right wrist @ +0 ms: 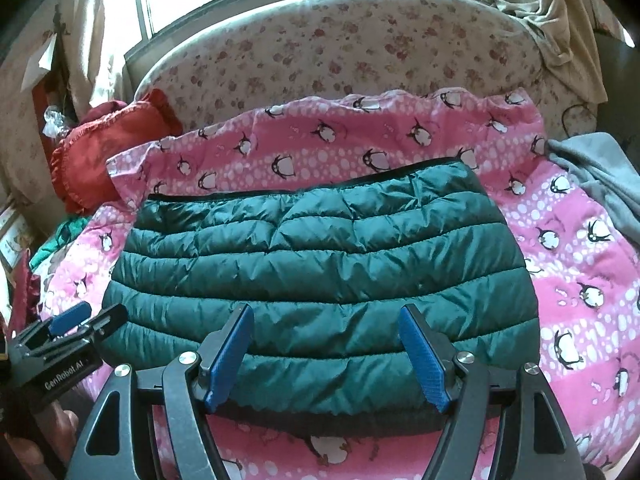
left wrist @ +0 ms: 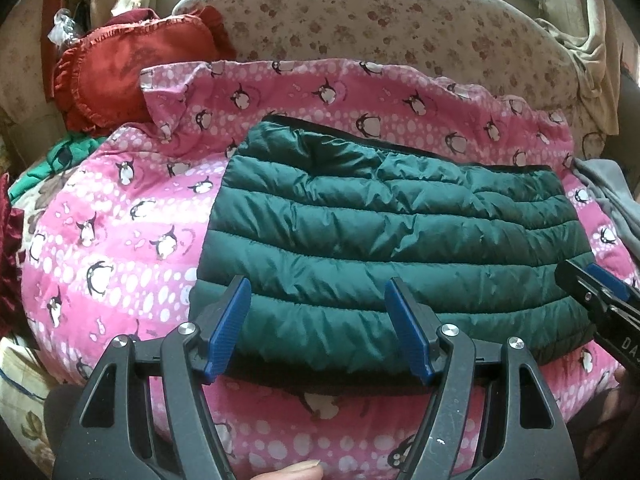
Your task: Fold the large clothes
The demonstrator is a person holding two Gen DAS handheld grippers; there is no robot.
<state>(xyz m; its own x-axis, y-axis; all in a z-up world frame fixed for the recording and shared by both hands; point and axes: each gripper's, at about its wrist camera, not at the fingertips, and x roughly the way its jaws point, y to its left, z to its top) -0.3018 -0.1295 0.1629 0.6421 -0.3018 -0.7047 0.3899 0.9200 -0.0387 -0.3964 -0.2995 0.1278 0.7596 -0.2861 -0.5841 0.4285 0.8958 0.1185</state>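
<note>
A dark green quilted puffer jacket [left wrist: 380,240] lies folded into a wide rectangle on a pink penguin-print blanket [left wrist: 120,240]; it also shows in the right wrist view [right wrist: 320,264]. My left gripper [left wrist: 318,328] is open and empty, its blue pads spread just above the jacket's near left edge. My right gripper [right wrist: 326,354] is open and empty over the near middle edge. The right gripper also shows at the right edge of the left wrist view [left wrist: 600,292], and the left gripper shows at the lower left of the right wrist view [right wrist: 64,332].
A red ruffled cushion [left wrist: 120,76] lies at the back left by a floral headboard [left wrist: 360,20]. Grey cloth [right wrist: 600,176] lies at the right of the pink blanket [right wrist: 580,280]. Green fabric [left wrist: 52,160] sits at the left.
</note>
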